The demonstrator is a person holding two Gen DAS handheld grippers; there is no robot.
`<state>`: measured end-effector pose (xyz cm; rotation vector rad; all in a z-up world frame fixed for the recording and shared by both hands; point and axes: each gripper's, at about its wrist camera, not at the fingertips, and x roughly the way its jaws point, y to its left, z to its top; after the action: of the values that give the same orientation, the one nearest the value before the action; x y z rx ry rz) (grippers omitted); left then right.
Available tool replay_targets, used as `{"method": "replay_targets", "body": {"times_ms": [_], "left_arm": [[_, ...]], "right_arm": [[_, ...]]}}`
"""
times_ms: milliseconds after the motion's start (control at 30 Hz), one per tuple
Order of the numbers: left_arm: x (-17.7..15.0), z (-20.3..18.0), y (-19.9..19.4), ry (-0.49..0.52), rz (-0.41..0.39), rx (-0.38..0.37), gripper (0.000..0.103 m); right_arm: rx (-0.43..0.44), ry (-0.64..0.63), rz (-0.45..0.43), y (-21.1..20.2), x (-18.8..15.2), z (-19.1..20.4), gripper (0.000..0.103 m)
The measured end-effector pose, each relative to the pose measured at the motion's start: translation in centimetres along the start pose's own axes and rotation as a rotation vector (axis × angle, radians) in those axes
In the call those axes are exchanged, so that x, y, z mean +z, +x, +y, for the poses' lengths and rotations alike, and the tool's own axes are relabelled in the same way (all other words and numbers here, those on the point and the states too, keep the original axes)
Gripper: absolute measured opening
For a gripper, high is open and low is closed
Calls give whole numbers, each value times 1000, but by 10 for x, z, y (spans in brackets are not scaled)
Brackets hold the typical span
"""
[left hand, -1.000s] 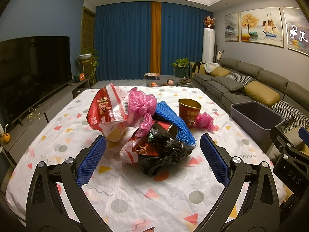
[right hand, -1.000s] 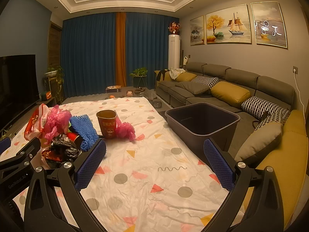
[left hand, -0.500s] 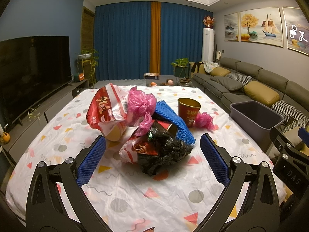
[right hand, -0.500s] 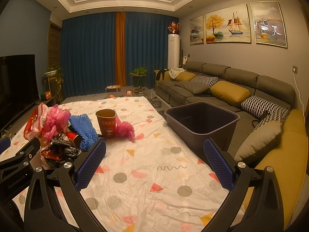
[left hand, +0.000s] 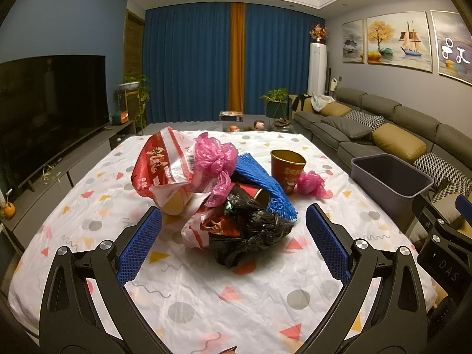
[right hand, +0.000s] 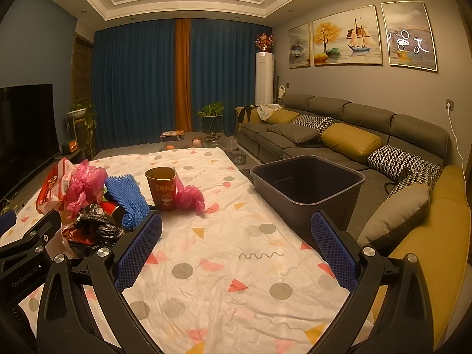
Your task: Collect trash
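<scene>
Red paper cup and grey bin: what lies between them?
A crumpled pink bag touching the red paper cup, then bare tablecloth up to the grey bin; right wrist view.

My left hand-held gripper [left hand: 233,236] has matt black plastic arms and rough blue pads [left hand: 138,247]. Crinkled glossy black bag [left hand: 250,230], printed paper cup [left hand: 287,171], wrinkled cloth worktop [left hand: 206,295], smooth grey plastic bin [right hand: 306,188].

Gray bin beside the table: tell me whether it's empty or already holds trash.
Empty as far as visible: the gray bin shows only bare dark walls inside; its floor is partly hidden.
</scene>
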<state>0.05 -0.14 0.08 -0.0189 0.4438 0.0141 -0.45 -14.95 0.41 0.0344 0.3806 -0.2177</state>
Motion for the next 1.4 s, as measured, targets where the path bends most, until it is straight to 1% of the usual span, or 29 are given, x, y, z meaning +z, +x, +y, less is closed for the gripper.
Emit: {"method": "replay_targets", "body": {"times_ms": [67,667,833,1033,1200,1400], "left_arm": [[0,0,0,-1,0,-1,96],[-2,-5,-9,-3,0,-1,96],[-5,7,-4,-22,8,13,96],[-7,33,4,-47,18,46,96],[-4,56,14,-77,19,89,96],[-1,77,25,-103,19,134,96]], "right_arm": [[-2,1,-1,3,-5,0,98],[18,9,-9,3,-5,4,98],[30,7,-32,4,-5,7,98],[87,-6,-10,19,-7,17,98],[170,-27,32,39,-13,36,98],[242,-29,59,56,-14,60,98]]}}
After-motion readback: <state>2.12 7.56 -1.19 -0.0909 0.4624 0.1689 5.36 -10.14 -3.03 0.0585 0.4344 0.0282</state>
